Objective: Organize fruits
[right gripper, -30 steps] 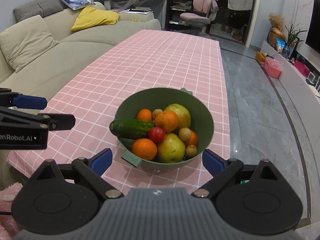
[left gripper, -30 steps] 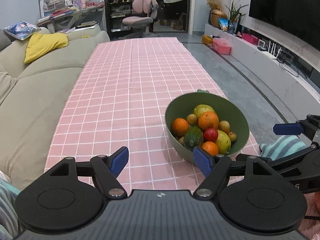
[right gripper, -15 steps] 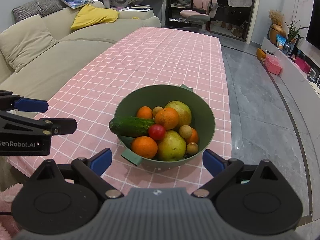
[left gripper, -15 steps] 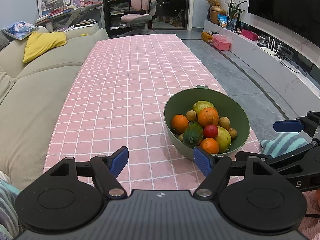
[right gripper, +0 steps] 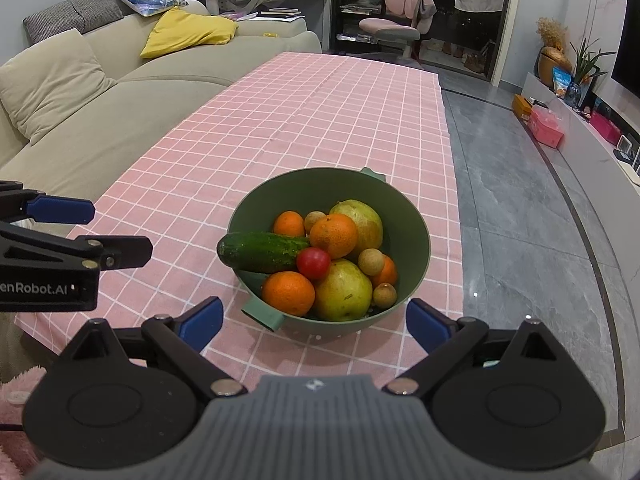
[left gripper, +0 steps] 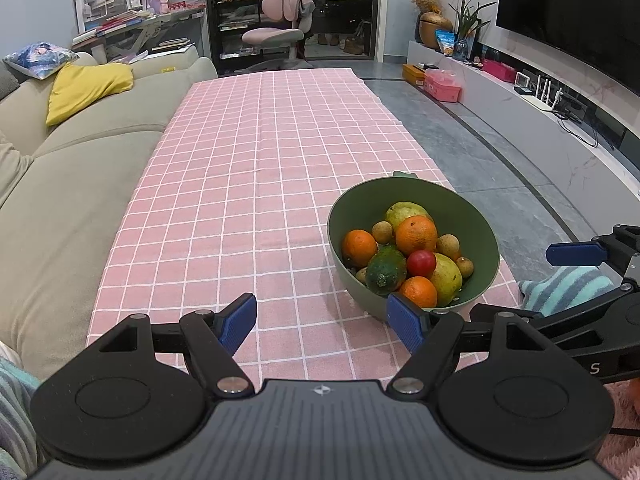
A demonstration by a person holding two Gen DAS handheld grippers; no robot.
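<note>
bowl: green bowl [right gripper: 416, 236] sat on the pink checked tablecloth [left gripper: 248, 184], close to the near right corner of the table, so both grippers could reach it.
contents: cucumber [right gripper: 264, 251], oranges [right gripper: 333, 235], two pears [right gripper: 344, 290], cherry tomato [right gripper: 314, 263] and small brown round fruits [right gripper: 371, 261] all lay heaped inside. Cucumber tip poked over the rim, too long to lie flat.
cloth: no loose fruit showed anywhere on it.
left gripper [left gripper: 322, 322]: jaws spread wide, holding nothing; hovered low over the cloth, left of the bowl.
right gripper [right gripper: 314, 322]: jaws spread wide, holding nothing; lined up straight at the bowl's near wall, above the table edge.
stage: ambiguous. Heaped bowl with both grippers empty fit either fruit already gathered in, or a mixed pile waiting to be sorted out.
risk: round fruit stacked loose; I'd expect the tomato and small ones to roll if the pile got nudged.
</note>
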